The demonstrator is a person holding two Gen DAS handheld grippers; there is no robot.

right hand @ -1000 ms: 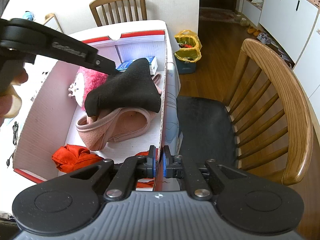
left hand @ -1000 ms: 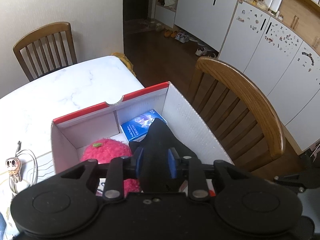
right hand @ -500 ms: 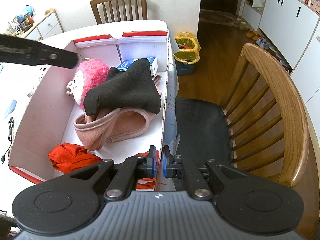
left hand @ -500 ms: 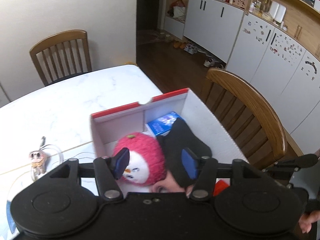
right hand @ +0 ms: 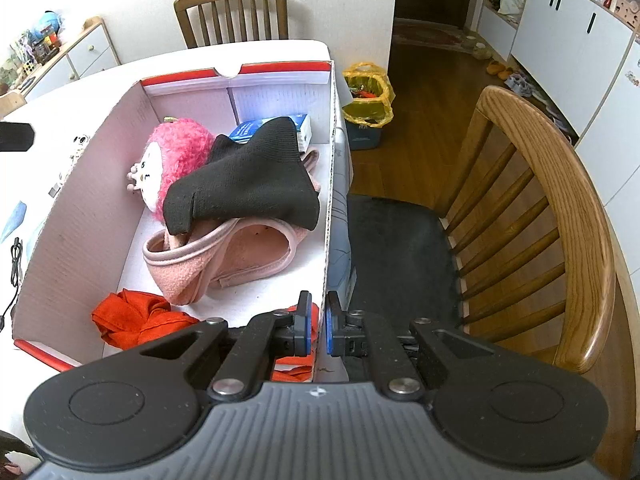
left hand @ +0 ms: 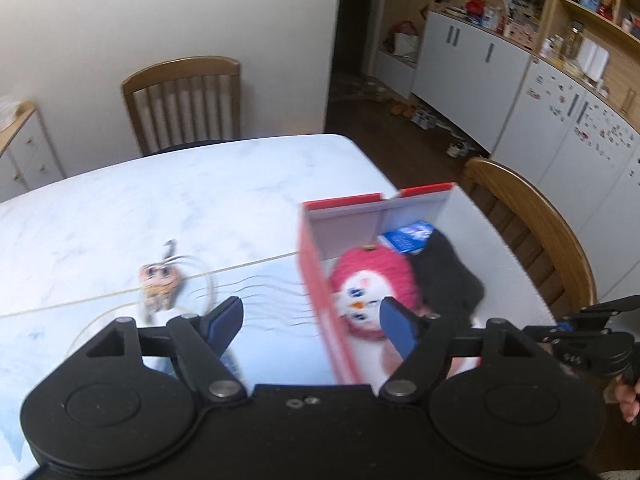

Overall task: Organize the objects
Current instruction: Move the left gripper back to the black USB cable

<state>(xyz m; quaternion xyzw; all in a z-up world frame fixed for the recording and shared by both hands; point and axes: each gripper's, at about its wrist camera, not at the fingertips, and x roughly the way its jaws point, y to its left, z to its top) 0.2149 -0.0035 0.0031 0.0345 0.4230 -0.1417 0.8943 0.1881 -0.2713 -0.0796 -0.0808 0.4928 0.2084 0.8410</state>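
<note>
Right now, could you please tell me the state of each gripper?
Left gripper: open, holding nothing; its jaws have just been opening.
Right gripper: shut on the cardboard box's near wall.

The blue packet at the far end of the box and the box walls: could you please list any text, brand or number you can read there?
None is legible.
Blue packet: white print, too small and partly covered by the black sock.
Box: faint marks on its left wall, unreadable.
</note>
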